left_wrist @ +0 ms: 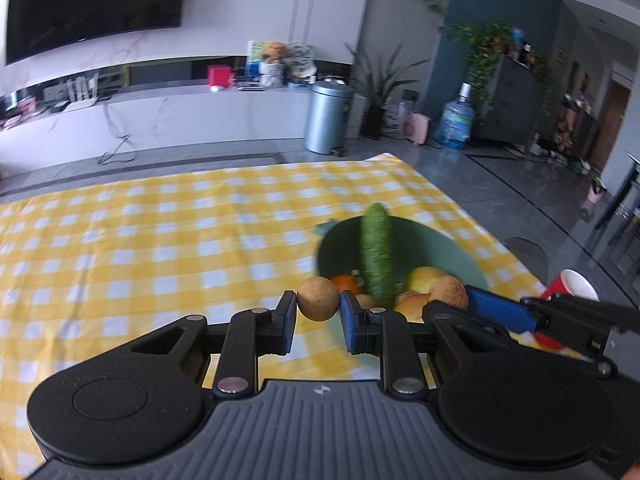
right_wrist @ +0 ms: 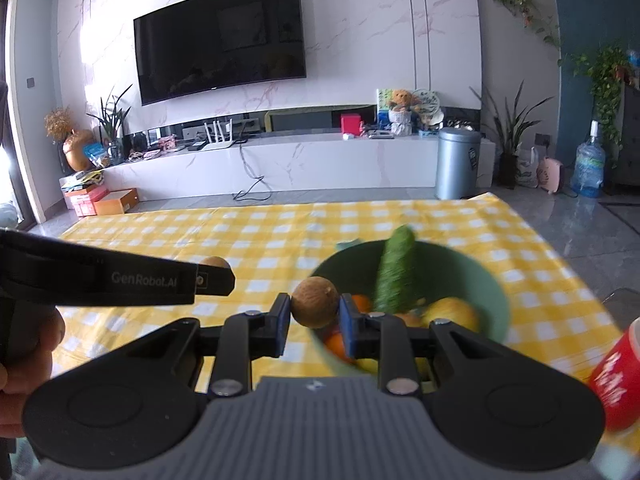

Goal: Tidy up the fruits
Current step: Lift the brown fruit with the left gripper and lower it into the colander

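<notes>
a yellow-and-white checked cloth [right_wrist: 280, 240] covers the counter; on it stand a green bowl [right_wrist: 480, 280] and a red cup [right_wrist: 616, 376].

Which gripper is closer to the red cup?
Right. The right gripper, holding a small brown fruit, is just left of the red cup. The left gripper sits farther left, beyond the right one.

The left tool [left_wrist: 319, 305] pinches a round brown fruit [left_wrist: 318, 298] beside the green bowl [left_wrist: 440, 248] holding a cucumber [left_wrist: 376, 256].

"GenRobot.AI" on the left gripper's [right_wrist: 212, 270] black side; red cup [right_wrist: 618, 376] characters apparently illegible.
</notes>
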### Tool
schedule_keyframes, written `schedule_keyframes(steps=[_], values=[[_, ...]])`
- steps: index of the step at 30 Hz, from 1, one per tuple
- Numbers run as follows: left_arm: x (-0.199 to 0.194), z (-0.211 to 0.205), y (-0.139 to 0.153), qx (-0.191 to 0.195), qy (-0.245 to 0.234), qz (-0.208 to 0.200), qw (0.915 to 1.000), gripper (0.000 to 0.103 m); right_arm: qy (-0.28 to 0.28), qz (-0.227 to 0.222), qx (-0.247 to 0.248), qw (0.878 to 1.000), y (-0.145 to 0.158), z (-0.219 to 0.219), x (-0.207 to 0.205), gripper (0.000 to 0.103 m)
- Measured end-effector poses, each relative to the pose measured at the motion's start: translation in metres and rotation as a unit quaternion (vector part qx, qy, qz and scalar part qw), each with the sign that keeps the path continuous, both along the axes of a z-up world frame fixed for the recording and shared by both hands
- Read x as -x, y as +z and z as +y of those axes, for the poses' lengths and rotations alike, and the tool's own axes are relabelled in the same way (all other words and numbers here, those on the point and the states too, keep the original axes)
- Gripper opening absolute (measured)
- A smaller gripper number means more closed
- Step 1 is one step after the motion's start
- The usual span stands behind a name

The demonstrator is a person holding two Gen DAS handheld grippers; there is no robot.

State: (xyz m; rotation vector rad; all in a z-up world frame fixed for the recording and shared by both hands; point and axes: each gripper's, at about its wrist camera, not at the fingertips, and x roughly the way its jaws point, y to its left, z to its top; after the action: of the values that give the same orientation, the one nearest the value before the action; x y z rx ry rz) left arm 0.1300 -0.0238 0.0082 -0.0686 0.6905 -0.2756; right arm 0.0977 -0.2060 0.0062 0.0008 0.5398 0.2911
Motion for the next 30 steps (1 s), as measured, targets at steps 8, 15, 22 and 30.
schedule_keyframes(steps=[8, 15, 22, 30], values=[[-0.028, -0.043, -0.007, -0.007, -0.047, 0.014, 0.9988, 0.026, -0.012, 0.007, 0.046, 0.999, 0.008, -0.042, -0.026, 0.023], [-0.057, -0.058, -0.029, -0.012, -0.067, 0.052, 0.9963, 0.026, -0.011, 0.045, 0.077, 0.996, -0.005, -0.057, -0.060, 0.022], [-0.075, -0.063, -0.049, -0.023, -0.075, 0.082, 0.9935, 0.026, -0.011, 0.082, 0.073, 0.994, -0.022, -0.060, -0.083, 0.023], [-0.080, -0.064, -0.060, -0.032, -0.072, 0.097, 0.9922, 0.026, -0.008, 0.121, 0.068, 0.990, -0.035, -0.058, -0.095, 0.023]])
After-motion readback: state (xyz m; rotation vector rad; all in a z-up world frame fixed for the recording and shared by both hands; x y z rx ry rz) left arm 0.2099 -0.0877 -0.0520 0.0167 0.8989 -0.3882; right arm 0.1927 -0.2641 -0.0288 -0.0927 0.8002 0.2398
